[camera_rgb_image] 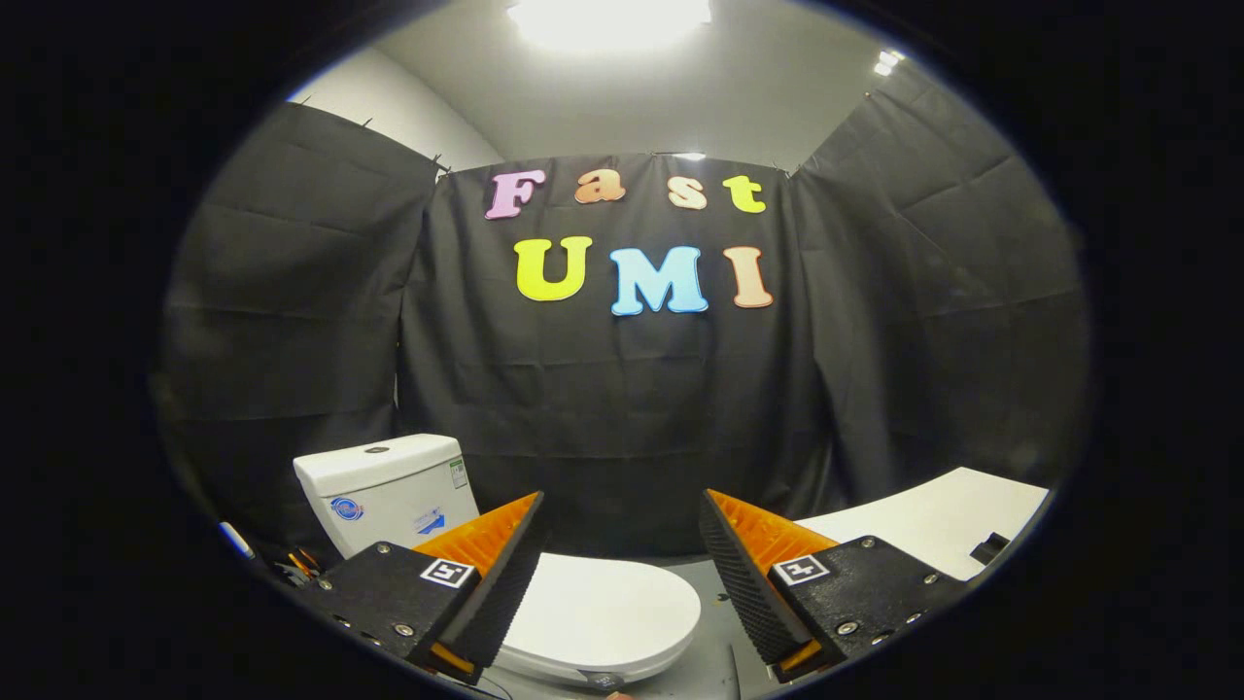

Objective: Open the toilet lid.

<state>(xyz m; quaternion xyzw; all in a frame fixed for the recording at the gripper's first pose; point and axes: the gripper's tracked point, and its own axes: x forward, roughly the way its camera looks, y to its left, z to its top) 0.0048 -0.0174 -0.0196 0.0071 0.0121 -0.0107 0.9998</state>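
hovering with fingers spread, the gripper point(622, 574) grips nothing — the closed toilet lid point(603, 612) lies just ahead.

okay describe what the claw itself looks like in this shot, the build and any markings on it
The claw has two wedge-shaped fingers with ribbed, saw-tooth inner faces. Each finger sits on a black block fastened with small silver screws, and each block carries a square black-and-white marker tag on top.
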